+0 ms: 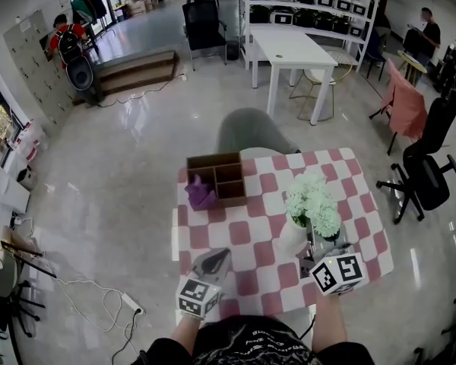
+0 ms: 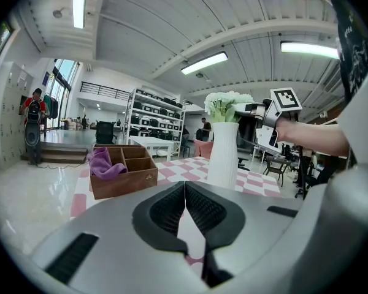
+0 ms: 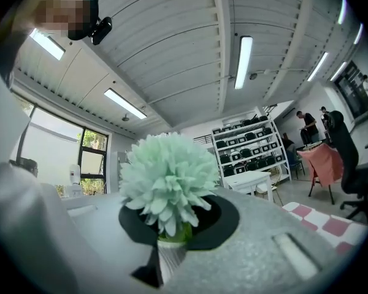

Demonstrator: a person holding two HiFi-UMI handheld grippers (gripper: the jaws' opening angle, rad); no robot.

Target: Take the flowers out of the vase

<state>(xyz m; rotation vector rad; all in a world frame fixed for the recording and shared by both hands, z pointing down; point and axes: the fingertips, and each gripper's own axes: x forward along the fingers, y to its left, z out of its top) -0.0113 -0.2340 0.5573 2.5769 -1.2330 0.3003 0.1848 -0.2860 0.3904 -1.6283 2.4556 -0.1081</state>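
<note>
A white vase (image 1: 292, 236) with pale green flowers (image 1: 313, 202) stands on the right part of the checkered table (image 1: 251, 238). My right gripper (image 1: 321, 243) reaches in at the bunch from the near side. In the right gripper view its jaws are shut on the stem of one pale green flower (image 3: 168, 179), whose head sits just above the right gripper (image 3: 172, 241). My left gripper (image 1: 221, 255) hovers over the table's near left part, shut and empty. The left gripper view shows the left gripper (image 2: 184, 186) closed, with the vase (image 2: 224, 155) and flowers (image 2: 224, 103) ahead and the right gripper (image 2: 250, 109) beside the blooms.
A brown wooden divided box (image 1: 216, 177) with a purple cloth (image 1: 200, 195) sits at the table's far left. A grey chair (image 1: 254, 131) stands behind the table, and an office chair (image 1: 429, 169) to its right. A white table (image 1: 292, 52) and shelves stand further back.
</note>
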